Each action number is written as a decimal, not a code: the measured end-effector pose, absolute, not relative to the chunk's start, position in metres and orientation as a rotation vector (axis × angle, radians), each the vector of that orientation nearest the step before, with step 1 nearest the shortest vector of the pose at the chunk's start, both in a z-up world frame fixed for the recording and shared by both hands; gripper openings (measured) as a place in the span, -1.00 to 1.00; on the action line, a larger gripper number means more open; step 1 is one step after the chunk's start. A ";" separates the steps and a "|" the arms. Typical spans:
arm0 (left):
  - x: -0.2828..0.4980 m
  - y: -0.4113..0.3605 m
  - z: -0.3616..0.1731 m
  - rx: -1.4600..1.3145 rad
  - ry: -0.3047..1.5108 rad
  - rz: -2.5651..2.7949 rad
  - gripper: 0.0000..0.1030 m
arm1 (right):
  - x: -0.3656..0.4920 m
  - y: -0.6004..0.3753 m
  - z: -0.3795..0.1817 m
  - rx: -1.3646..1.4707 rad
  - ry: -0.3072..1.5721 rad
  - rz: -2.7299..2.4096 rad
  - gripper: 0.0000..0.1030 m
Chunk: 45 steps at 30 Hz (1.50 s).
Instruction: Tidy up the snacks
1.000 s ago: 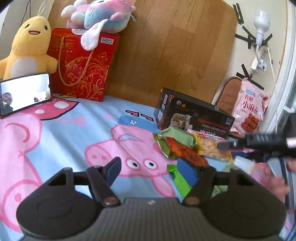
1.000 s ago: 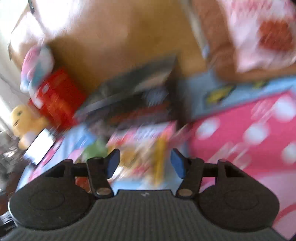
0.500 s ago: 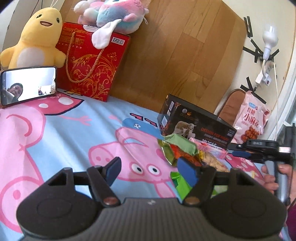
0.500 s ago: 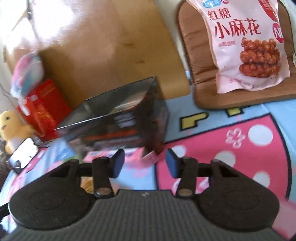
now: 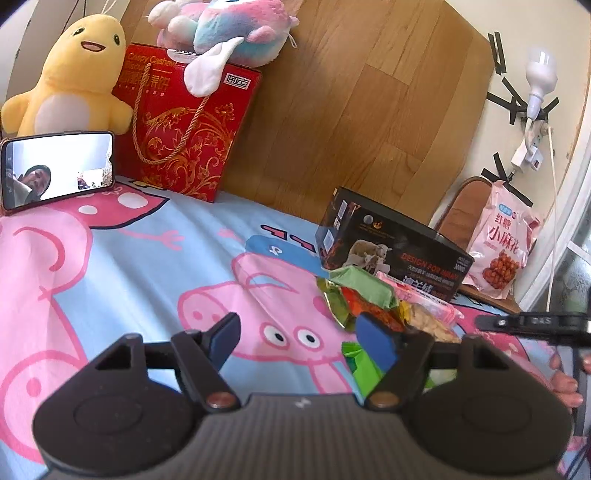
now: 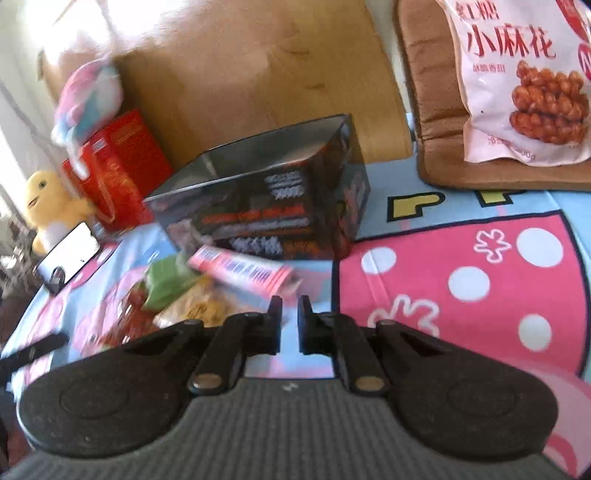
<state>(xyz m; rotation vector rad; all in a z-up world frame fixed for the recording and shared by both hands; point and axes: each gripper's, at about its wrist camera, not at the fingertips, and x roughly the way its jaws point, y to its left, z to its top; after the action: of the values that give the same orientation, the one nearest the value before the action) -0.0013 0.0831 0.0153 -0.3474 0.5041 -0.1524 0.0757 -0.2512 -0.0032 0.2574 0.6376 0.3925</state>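
Observation:
A pile of snack packets lies on the cartoon-pig sheet: a green packet [image 5: 360,282], an orange-red one [image 5: 373,310], a bag of yellow crisps [image 5: 424,321] and a long pink packet [image 5: 424,299] [image 6: 243,271]. Behind them stands an open black box [image 5: 399,251] [image 6: 266,206]. My left gripper [image 5: 297,328] is open and empty, just left of the pile. My right gripper [image 6: 290,301] hovers in front of the pink packet's end; its jaws are closing to a narrow gap with nothing between them. Its fingers [image 5: 517,322] show at the right in the left wrist view.
A big pink bag of twisted snacks [image 5: 506,243] [image 6: 524,74] leans on a brown cushion [image 6: 436,110] at the right. A red gift bag [image 5: 184,129], a yellow plush [image 5: 74,74], a pastel plush [image 5: 229,26] and a propped phone [image 5: 59,166] line the back left.
The right gripper's jaws have closed from wide to a narrow gap, with nothing in them. Its view has swung toward the box and pink packet. The left gripper barely moved.

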 end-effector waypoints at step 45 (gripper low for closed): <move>-0.025 0.066 0.034 -0.382 0.484 -0.329 0.44 | -0.024 -0.228 0.015 0.188 0.559 0.571 -0.76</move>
<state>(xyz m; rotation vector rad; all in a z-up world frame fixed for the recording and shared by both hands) -0.0248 0.0661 0.0339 -0.3816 0.4839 -0.3286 -0.0242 -0.2279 0.0155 0.1882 0.5587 0.5712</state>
